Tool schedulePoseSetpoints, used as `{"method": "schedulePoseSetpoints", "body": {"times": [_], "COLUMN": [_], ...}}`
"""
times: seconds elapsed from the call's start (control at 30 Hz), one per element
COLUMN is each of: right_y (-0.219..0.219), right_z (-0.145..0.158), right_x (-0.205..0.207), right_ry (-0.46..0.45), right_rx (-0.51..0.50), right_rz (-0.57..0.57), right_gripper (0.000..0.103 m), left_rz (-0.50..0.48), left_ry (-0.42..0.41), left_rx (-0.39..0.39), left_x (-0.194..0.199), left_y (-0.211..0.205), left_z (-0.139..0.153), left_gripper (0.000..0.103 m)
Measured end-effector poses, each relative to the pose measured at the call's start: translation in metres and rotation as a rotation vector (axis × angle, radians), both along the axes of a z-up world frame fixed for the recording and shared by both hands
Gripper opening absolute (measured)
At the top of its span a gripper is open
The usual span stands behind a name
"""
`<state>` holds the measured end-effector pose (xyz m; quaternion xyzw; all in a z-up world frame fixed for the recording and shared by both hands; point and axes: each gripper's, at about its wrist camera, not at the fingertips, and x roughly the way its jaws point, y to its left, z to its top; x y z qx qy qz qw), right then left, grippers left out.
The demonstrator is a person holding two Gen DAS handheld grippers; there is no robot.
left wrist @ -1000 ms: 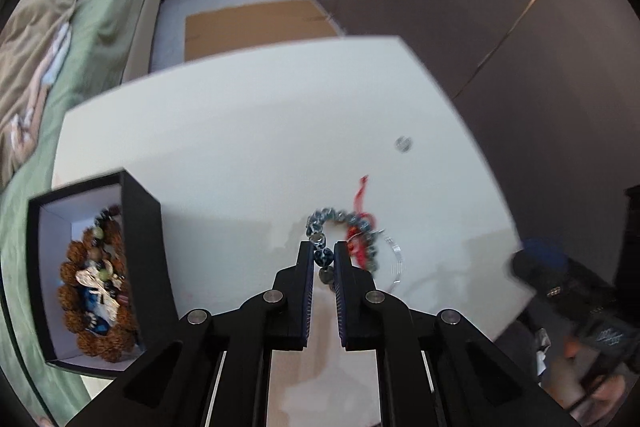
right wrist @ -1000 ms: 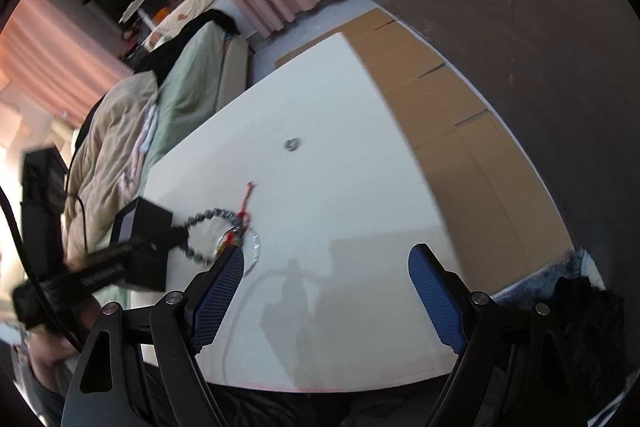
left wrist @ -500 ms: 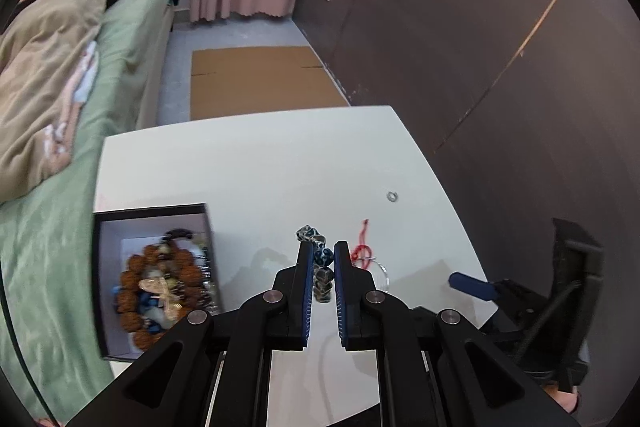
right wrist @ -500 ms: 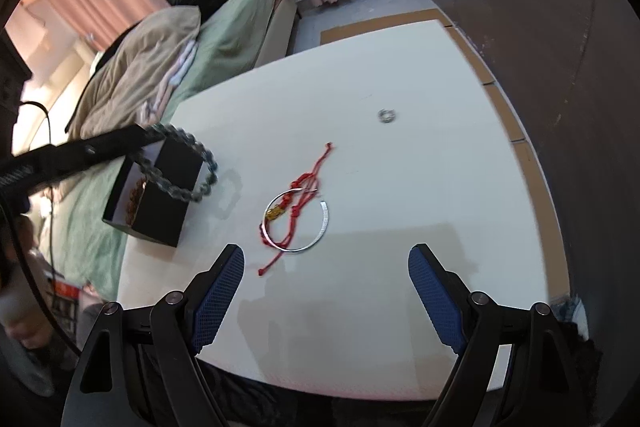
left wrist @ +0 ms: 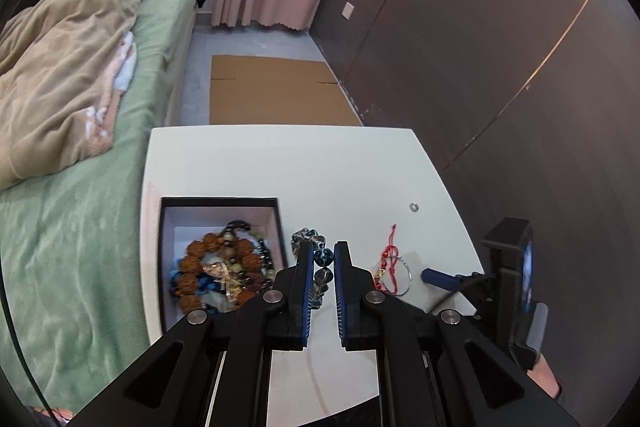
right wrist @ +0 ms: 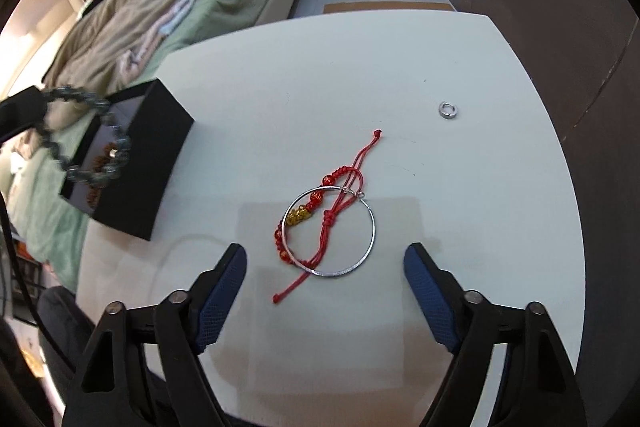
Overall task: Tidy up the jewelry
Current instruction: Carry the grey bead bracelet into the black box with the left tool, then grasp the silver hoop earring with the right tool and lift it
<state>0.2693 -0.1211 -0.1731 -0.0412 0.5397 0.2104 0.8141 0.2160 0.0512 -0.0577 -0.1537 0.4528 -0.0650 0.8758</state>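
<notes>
My left gripper (left wrist: 320, 251) is shut on a grey-blue bead bracelet (left wrist: 318, 259) and holds it in the air just right of the black jewelry box (left wrist: 219, 202); in the right wrist view the bead bracelet (right wrist: 86, 143) hangs in front of that box (right wrist: 160, 155). The box holds several bead bracelets (left wrist: 216, 267). A silver bangle (right wrist: 362, 251) lies over a red cord bracelet (right wrist: 340, 199) on the white table (right wrist: 280, 87). My right gripper (right wrist: 325, 255) hovers just above them, its jaws closing, with nothing pressed between the pads. A small silver ring (right wrist: 448, 109) lies farther back.
A bed with green sheet and beige blanket (left wrist: 64, 99) runs along the table's left side. Flat cardboard (left wrist: 272, 95) lies on the floor beyond the table. A dark wall (left wrist: 500, 47) stands close to the table's right edge.
My left gripper lifted the bead bracelet off the table and carried it left toward the box. My right gripper swung in over the bangle and red cord, its jaws narrowing slightly.
</notes>
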Motion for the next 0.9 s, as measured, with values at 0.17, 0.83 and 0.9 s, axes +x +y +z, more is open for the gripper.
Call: {"method": "schedulePoseSetpoints", "body": {"times": [0.17,0.83,0.9], "right_y": [0.007,-0.016,-0.015], "right_z": [0.0,0.023,0.025], "right_x": [0.003,0.004,0.006], "right_ry": [-0.022,0.037,0.05], "right_rx": [-0.062,0.095,0.074], "right_rz": [-0.008,-0.074,-0.077], "right_gripper": [0.071,0.006,0.007], "left_rz": [0.019,0.063,0.061], "left_ry": [-0.012,-0.022,-0.02], "left_rx": [-0.015,-0.056,-0.059], "left_x": [-0.007,-0.021,-0.021], "left_y": [0.015,0.051,0.052], "left_z": [0.004,-0.001,-0.002], "left_gripper": [0.01,0.01,0.01]}}
